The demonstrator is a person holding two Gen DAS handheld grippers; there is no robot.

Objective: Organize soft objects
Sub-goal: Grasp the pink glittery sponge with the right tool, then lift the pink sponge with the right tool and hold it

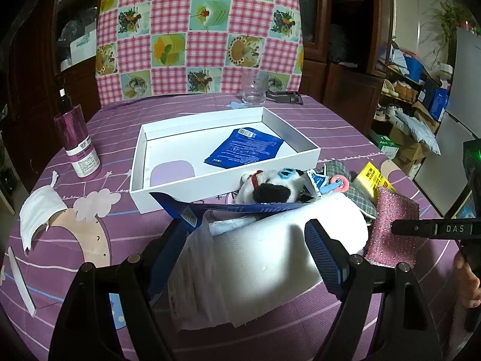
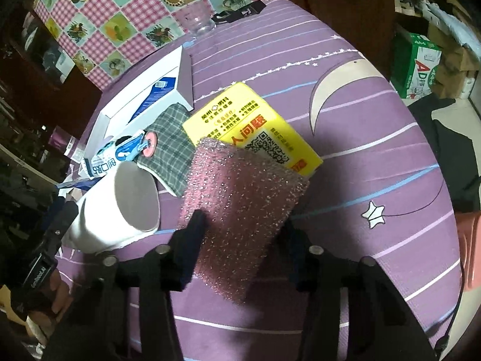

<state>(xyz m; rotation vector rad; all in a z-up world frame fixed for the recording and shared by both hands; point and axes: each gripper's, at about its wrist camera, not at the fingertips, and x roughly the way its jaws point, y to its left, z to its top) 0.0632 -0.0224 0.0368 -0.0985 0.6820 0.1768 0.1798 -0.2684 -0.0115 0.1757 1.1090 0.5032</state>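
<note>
- Purple striped tablecloth (image 1: 126,219) printed with moons, stars and clouds, spread over a round table.
- Shallow white cardboard box (image 1: 136,162) lying open toward the far side, holding a flat blue foil packet (image 1: 245,149) and a pale lilac rounded pad (image 1: 172,173).
- Black-and-white plush toy (image 1: 267,188) with a red collar, resting just outside the box's near wall, touching a small printed pouch with a pink and blue clip (image 1: 333,184).
- Grey plaid fabric pouch (image 2: 170,147) beside a yellow printed tissue pack (image 2: 249,123), both near the box's right corner.
- Large white paper roll (image 1: 270,249) lying on its side at the near edge, with a blue strap (image 1: 228,207) draped across its far end.
- Left gripper (image 1: 246,240) spread wide either side of the white roll, blue pads apart from it on the right; grasping nothing as far as can be seen.
- Pink glittery scouring sponge (image 2: 237,204) resting partly over the yellow pack, just right of the white roll.
- Right gripper (image 2: 240,234) with both fingers against the sponge's two edges, clamped onto it.
- Part of a hand (image 1: 469,282) visible at the right edge of the left wrist view.
- White face mask (image 1: 37,213) lying flat at the left of the cloth.
- Pink-and-white spray bottle (image 1: 76,141) standing upright left of the box.
- Clear drinking glass (image 1: 255,88) standing behind the box, near a pink checked patchwork cloth (image 1: 198,30) hung upright at the table's far side.
</note>
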